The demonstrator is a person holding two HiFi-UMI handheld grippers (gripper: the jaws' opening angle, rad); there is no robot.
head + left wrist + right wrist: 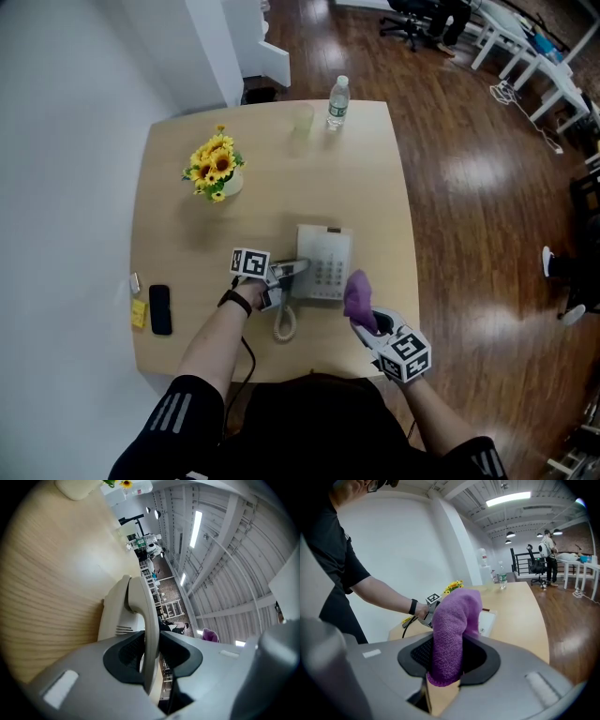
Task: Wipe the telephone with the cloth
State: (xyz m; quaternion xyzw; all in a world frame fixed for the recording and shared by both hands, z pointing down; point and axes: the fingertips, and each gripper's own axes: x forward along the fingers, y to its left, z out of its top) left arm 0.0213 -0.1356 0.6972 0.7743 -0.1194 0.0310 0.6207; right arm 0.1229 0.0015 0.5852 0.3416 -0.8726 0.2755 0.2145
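Observation:
A grey desk telephone (324,262) lies on the wooden table (187,234), its keypad up. My left gripper (281,278) is shut on the handset (292,271), at the phone's left side; in the left gripper view the handset (143,620) runs upright between the jaws, beside the phone body (115,613). The coiled cord (284,322) hangs in a loop toward the front edge. My right gripper (373,330) is shut on a purple cloth (359,298), which sits at the phone's front right corner. In the right gripper view the cloth (449,634) stands up between the jaws, with the phone (486,620) behind it.
A pot of sunflowers (217,169) stands at the left rear. A water bottle (337,101) and a clear cup (302,122) stand near the far edge. A black mobile phone (160,308) and yellow notes (139,312) lie at the left front. Wooden floor surrounds the table.

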